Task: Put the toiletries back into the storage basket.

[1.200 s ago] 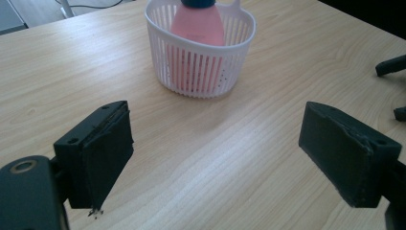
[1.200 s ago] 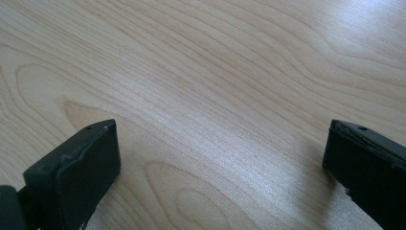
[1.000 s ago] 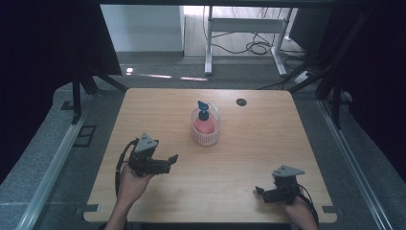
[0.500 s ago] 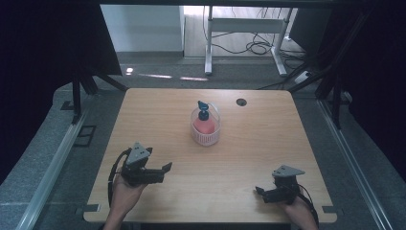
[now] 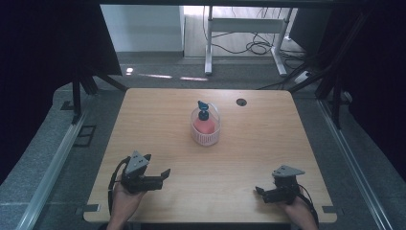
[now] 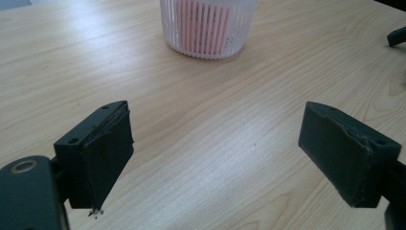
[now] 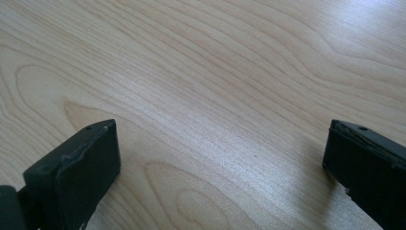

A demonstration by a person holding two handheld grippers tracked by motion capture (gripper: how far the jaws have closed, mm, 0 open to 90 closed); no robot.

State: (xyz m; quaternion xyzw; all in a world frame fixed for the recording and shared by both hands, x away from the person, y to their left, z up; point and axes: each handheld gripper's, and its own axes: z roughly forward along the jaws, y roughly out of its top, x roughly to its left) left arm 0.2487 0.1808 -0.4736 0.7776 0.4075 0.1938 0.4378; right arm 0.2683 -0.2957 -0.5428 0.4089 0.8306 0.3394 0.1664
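Left claw (image 5: 165, 172): held low at the near left of the bench (image 5: 153, 110), in the person's left hand (image 5: 123, 199). Released; in the left gripper view its two black jaws stand wide apart with bare wood between them, gripping nothing.

Left claw heading: jaws point rightward and slightly away from the person, roughly toward the middle of the bench.

Basket (image 5: 206, 134): white slotted round basket, upright at mid-bench, slightly toward the far side. In the left gripper view it sits at the top centre (image 6: 207, 28), ahead of the jaws and well apart from them.

Bottle (image 5: 204, 125): pink body with a dark blue pump head (image 5: 203, 105), standing upright inside the basket. Long axis vertical; the pump head rises above the basket rim.

Bench port (image 5: 241, 102): small dark round hole on the far side, right of the basket, apart from it.

Right claw (image 5: 258, 190): held low at the near right of the bench, jaws pointing left. Released; the right gripper view shows its jaws wide apart over bare wood grain.

Governing relation: the basket lies forward and to the right of the left claw, forward and to the left of the right claw. Judged from the high view, the left claw is somewhat nearer and already faces the basket, so it is the likelier to reach.
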